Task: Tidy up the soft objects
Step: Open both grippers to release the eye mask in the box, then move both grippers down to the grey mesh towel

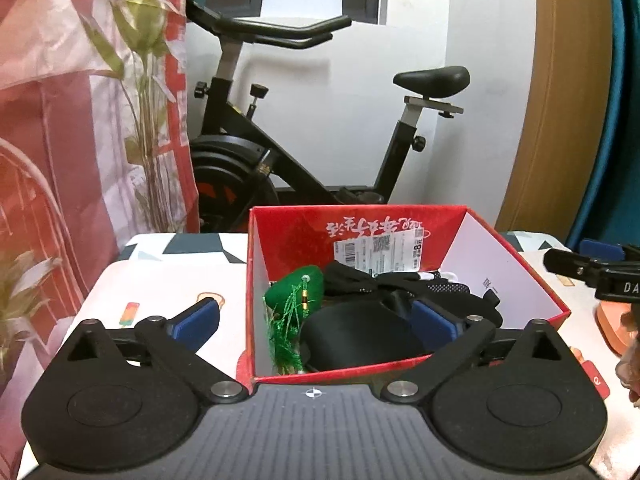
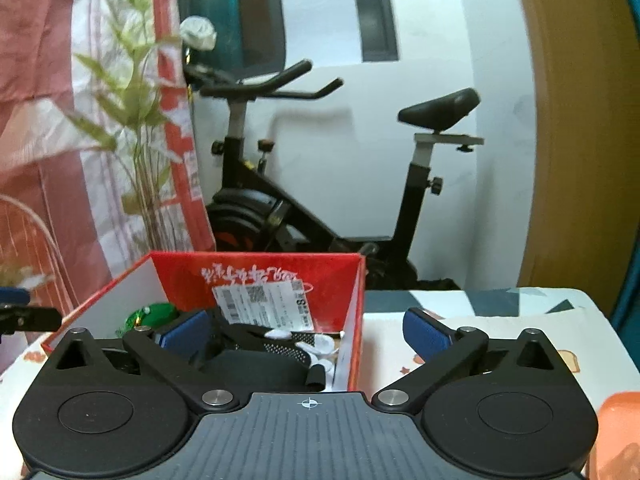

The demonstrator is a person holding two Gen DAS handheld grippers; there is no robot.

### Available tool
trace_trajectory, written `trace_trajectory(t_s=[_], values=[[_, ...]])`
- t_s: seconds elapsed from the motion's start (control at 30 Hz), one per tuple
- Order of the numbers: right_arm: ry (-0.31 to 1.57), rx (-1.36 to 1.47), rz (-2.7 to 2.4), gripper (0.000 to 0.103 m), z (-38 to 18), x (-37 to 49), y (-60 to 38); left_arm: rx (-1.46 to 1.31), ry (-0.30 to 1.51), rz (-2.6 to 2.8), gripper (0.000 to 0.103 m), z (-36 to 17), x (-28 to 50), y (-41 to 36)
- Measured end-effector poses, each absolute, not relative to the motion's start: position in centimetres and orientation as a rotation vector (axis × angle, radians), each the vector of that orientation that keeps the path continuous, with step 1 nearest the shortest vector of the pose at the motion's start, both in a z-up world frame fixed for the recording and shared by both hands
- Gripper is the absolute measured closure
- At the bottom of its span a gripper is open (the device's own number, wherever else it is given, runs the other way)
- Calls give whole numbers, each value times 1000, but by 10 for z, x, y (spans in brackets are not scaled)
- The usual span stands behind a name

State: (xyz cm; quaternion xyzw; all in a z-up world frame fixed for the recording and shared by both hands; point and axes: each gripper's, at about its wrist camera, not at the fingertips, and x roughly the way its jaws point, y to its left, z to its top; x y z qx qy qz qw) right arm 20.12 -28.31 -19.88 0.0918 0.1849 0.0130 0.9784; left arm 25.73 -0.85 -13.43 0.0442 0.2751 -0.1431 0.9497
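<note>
Soft objects are found gathered in the red box (image 1: 400, 224) near the counter's (image 1: 168, 276) far edge: a green tasselled pouch (image 1: 304, 292) and black fabric items (image 1: 360, 332). They are judged light and yielding, best pinched at a bunched fold. The left gripper (image 1: 316, 316) is held level before the box, fingers spread and empty; the right gripper (image 2: 306, 330) likewise, open.

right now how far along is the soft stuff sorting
Done: the green tasselled pouch and black fabric items already lie in the red box. In hand: nothing; left gripper and right gripper are open and empty. Anything left is out of view.
</note>
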Motion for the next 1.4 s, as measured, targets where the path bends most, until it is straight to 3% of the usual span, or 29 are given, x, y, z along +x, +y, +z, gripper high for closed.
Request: trace_trajectory(t_s=[0.5,1.2,1.3,1.4], values=[[282,275,-17,0,-224,149,-279,81,517,-295,0,-152,222,12],[502,268,-68,1,-322,147,-254,3,637,-183,1,-224,222,32],[532,263,-35,9,-331,150,-250,2,651,-190,3,-231,225,32],[562,251,-12,23,-336,155,-246,-13,656,-202,5,-237,226,33]])
